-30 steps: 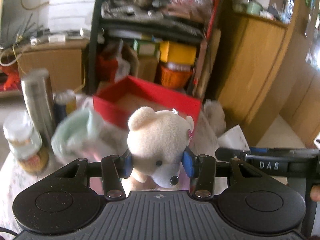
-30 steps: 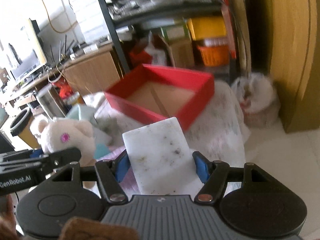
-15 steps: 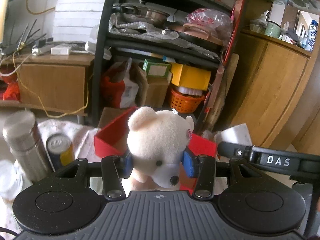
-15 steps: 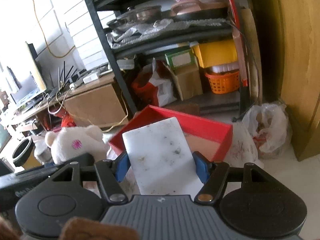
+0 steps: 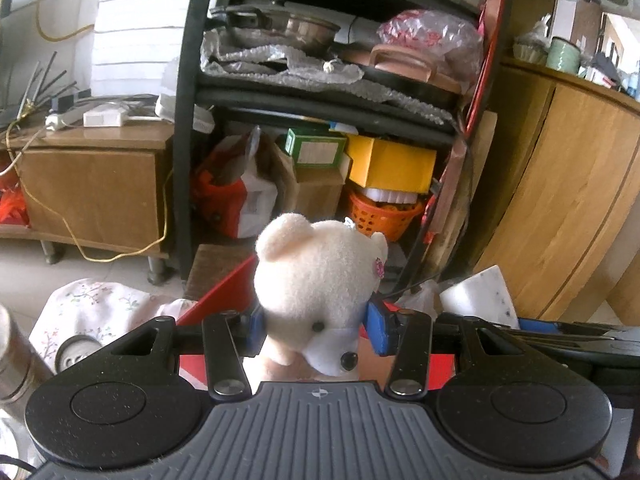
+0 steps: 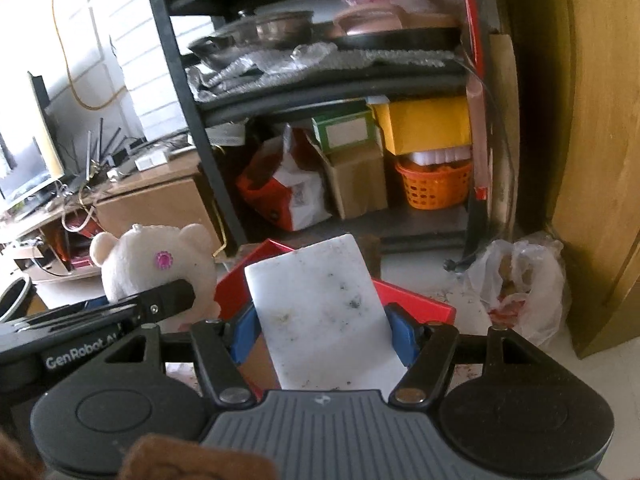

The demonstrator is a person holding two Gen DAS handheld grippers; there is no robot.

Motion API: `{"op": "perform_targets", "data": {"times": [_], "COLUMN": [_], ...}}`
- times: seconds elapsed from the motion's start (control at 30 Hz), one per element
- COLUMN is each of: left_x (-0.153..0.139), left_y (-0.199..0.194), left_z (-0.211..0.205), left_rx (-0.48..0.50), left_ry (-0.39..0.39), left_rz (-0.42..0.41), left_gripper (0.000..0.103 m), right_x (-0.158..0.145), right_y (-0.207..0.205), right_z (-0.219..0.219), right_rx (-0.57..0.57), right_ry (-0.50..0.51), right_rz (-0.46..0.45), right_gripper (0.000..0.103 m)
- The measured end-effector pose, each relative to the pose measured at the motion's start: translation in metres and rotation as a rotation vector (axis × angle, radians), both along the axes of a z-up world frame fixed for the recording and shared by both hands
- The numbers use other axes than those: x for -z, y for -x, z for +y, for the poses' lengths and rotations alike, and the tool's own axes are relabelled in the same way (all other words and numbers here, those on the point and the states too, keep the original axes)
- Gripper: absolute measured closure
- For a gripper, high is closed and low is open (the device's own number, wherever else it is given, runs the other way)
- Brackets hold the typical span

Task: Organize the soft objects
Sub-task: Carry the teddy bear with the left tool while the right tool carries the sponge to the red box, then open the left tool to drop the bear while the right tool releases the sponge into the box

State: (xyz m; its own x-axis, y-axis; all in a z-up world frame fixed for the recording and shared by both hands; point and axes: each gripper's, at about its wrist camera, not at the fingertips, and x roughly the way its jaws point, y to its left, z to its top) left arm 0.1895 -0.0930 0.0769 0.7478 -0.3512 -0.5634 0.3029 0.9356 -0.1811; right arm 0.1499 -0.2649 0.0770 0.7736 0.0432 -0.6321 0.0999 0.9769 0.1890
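Note:
My left gripper (image 5: 316, 330) is shut on a cream plush bear (image 5: 316, 284), held up over the near edge of a red box (image 5: 218, 294). My right gripper (image 6: 320, 332) is shut on a white speckled sponge (image 6: 320, 312), held above the same red box (image 6: 416, 300). The bear also shows at the left of the right wrist view (image 6: 156, 264), and the sponge at the right of the left wrist view (image 5: 480, 296). The two grippers are side by side, left one to the left.
A floral cloth (image 5: 96, 304) covers the table, with a steel flask (image 5: 16, 356) and a can (image 5: 76, 352) at the left. Behind stand a black shelf rack (image 5: 320, 100), a wooden cabinet (image 5: 560, 200) and a plastic bag (image 6: 516, 284) on the floor.
Both grippers have risen and tilted up with the bear and sponge still held. The red box has sunk low in both views and the shelf rack now fills them.

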Motion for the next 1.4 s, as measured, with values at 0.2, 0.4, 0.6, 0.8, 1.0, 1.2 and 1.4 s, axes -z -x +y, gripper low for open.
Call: {"op": "perform_targets", "data": {"times": [0.2,0.4,0.6,0.8,1.0,1.2,1.4], "left_x": [0.011,0.035,0.061,0.075,0.086,0.105,0.117], "left_y": [-0.024,-0.050,-0.070,-0.086,-0.100,-0.100,-0.090], "left_z": [-0.005,-0.011,-0.023,-0.026,-0.023,-0.020,-0.032], "left_rx": [-0.006,-0.010,0.012,0.020,-0.004,0.008,0.110], "left_ry": [-0.036,-0.082,-0.162,-0.226,-0.315,-0.424,-0.528], "left_rz": [0.018,0.067,0.119,0.169,0.199,0.272,0.353], "left_gripper": [0.054,0.054,0.053,0.044,0.037,0.035,0.030], "right_x": [0.016,0.041,0.070,0.088,0.092,0.099,0.110], "right_y": [-0.025,-0.050,-0.069,-0.078,-0.079,-0.080,-0.077], "right_z": [0.002,-0.001,-0.007,-0.004,0.000,-0.002,-0.003], "right_rx": [-0.013,-0.023,-0.022,-0.035,-0.027,-0.033,-0.054], "right_ry": [0.049,0.039,0.046,0.024,0.039,0.034,0.041], "right_rz": [0.044,0.094,0.165,0.217,0.228,0.252,0.283], "right_gripper": [0.065,0.065,0.065,0.063,0.060,0.059,0.059]}}
